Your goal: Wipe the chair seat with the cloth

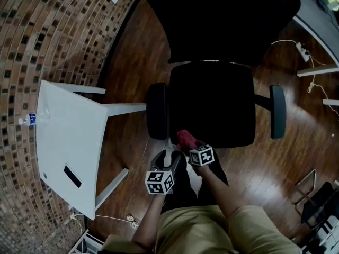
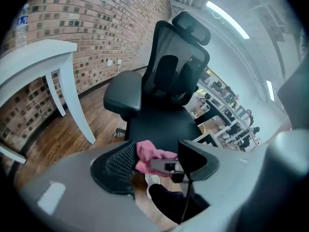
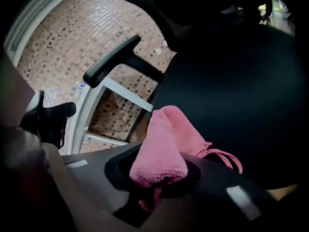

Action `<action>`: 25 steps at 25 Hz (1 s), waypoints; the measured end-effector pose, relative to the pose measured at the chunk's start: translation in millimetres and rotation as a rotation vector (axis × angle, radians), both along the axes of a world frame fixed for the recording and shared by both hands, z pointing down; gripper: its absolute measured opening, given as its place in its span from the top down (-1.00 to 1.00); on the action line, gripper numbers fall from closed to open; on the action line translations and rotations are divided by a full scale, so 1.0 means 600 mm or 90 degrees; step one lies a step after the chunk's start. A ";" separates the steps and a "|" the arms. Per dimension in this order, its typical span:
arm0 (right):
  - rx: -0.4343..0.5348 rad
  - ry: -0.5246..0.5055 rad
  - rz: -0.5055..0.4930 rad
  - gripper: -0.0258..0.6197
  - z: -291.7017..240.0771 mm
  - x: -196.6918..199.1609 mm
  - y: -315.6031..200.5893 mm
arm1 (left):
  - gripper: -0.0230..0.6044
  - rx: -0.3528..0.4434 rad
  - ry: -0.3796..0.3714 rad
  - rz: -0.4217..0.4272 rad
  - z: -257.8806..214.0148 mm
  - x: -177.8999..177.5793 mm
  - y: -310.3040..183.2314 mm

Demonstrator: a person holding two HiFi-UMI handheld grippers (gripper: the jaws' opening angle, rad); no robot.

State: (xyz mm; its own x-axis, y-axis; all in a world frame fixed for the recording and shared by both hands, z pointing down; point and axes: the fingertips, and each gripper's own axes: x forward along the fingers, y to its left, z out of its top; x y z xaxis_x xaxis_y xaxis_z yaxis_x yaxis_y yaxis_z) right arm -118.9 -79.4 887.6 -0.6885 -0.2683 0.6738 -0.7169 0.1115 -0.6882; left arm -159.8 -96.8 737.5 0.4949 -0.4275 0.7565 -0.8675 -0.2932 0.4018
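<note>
Pink cloth [image 3: 161, 144] clamped between right gripper [image 3: 159, 175] fingers at chair seat [image 1: 212, 102] front; left gripper [image 2: 155, 162] fingers apart, empty.

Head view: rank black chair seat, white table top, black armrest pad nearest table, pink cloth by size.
1. White table top and black chair seat: about alike, no call.
2. Black armrest pad.
3. Pink cloth.
</note>
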 end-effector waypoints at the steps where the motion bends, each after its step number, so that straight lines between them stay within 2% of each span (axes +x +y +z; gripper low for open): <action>1: -0.003 -0.022 -0.005 0.73 -0.002 -0.050 0.002 | 0.05 -0.001 -0.004 -0.004 0.000 -0.004 0.002; 2: -0.008 -0.027 -0.004 0.73 0.002 -0.079 0.006 | 0.05 -0.003 -0.008 -0.004 -0.001 -0.007 0.004; 4: -0.015 0.001 0.007 0.73 0.023 -0.075 0.012 | 0.05 0.001 -0.015 0.004 -0.007 -0.012 0.003; 7: -0.012 0.031 0.034 0.72 0.044 0.022 0.022 | 0.05 0.007 -0.024 0.014 -0.013 -0.026 -0.004; 9: -0.009 0.059 0.084 0.73 0.050 0.133 0.039 | 0.05 0.001 -0.023 0.014 -0.007 -0.028 -0.002; 13: -0.002 0.155 0.249 0.73 0.022 0.420 0.057 | 0.05 -0.013 -0.009 0.030 0.008 0.002 0.007; 16: -0.018 0.224 0.284 0.73 0.031 0.552 0.084 | 0.05 -0.015 0.004 0.045 0.009 0.030 0.010; 18: -0.041 0.289 0.264 0.73 0.037 0.582 0.087 | 0.05 -0.012 0.009 0.052 0.005 0.040 0.007; 22: -0.108 0.430 0.211 0.73 0.045 0.560 0.077 | 0.05 -0.008 0.006 0.065 0.003 0.039 0.001; 23: -0.128 0.444 0.218 0.72 0.050 0.561 0.083 | 0.05 -0.006 0.004 0.067 0.001 0.039 0.000; 25: -0.162 0.431 0.254 0.73 0.052 0.568 0.101 | 0.05 0.005 0.002 0.074 -0.009 0.041 -0.004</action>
State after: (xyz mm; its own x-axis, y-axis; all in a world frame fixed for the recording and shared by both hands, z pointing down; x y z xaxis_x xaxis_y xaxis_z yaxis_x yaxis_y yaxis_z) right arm 222.1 -18.9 918.8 0.0030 -0.1902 0.9817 -0.9382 -0.3403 -0.0631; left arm -135.0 -99.0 731.9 0.5438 -0.3734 0.7516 -0.8263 -0.3948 0.4017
